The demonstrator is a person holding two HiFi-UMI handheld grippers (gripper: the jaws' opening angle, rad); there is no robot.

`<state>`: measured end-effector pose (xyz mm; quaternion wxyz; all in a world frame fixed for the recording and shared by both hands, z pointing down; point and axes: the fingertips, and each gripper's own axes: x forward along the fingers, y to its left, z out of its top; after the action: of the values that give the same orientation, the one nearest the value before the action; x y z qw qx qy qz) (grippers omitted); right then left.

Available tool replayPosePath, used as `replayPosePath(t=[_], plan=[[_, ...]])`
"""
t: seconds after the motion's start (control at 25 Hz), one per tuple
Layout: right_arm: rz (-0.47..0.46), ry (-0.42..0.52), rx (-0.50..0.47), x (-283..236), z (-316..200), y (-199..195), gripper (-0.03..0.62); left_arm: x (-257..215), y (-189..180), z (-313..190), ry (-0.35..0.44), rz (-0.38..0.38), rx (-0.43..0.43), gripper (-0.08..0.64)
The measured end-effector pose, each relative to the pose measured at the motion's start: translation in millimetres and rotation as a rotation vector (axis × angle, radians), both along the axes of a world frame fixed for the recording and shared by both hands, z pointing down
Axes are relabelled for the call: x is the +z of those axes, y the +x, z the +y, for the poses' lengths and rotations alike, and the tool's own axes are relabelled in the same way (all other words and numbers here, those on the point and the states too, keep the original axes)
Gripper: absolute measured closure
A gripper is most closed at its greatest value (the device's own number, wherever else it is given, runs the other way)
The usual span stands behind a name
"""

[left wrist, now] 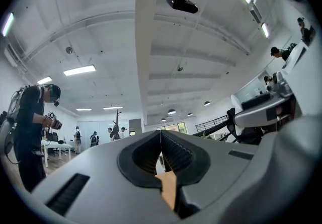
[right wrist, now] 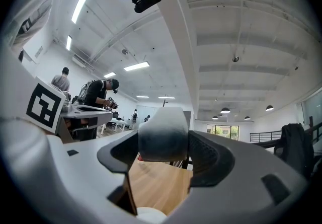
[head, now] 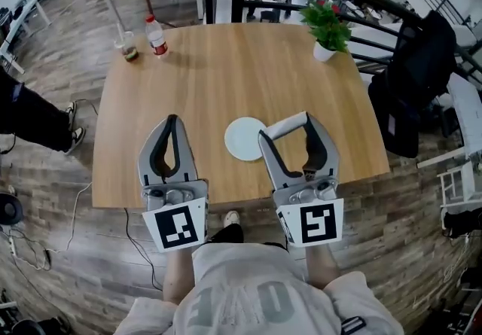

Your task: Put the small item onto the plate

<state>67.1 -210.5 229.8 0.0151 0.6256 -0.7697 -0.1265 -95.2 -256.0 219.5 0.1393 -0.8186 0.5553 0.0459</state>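
White and greyish, the small squarish block [right wrist: 163,140] is pinched in my right gripper's [head: 286,126] jaws. My head view puts it beside the round white plate [head: 239,141] on the wooden bench [head: 226,62]. My left gripper's [left wrist: 161,142] jaws are pressed together.

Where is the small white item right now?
The small white item is clamped in the right tool, right of centre in the head view, held above the wooden table at the right edge of the white plate.
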Motion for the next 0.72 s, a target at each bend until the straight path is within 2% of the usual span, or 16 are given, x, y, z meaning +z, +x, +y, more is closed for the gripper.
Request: replayPosePath(t=[0.12, 0.24, 0.48, 0.6, 0.72], plan=[[-0.027, 0.02, 0.009, -14.0, -17.3, 2.5, 0.281, -15.2, 4.6, -20.1, 0.031, 0.009, 0.007, 0.551], [-0.069, 0.008, 0.03, -18.9, -24.0, 11.9, 0.281, -19.3, 17.7, -30.3, 0.017, 0.02, 0.029, 0.551], [-0.041, -0.035, 0.001, -10.2, -30.7, 24.1, 0.281, -38.6, 29.1, -33.8, 0.053, 0.032, 0.023, 0.551], [-0.067, -0.019, -0.025, -15.6, -34.3, 21.2, 0.281, -44.2, 28.0, -35.4, 0.058, 0.051, 0.008, 0.551], [-0.042, -0.025, -0.053, -13.9, -35.6, 20.4, 0.281, -45.8, 26.8, -38.0, 0.058, 0.064, -0.01, 0.551]])
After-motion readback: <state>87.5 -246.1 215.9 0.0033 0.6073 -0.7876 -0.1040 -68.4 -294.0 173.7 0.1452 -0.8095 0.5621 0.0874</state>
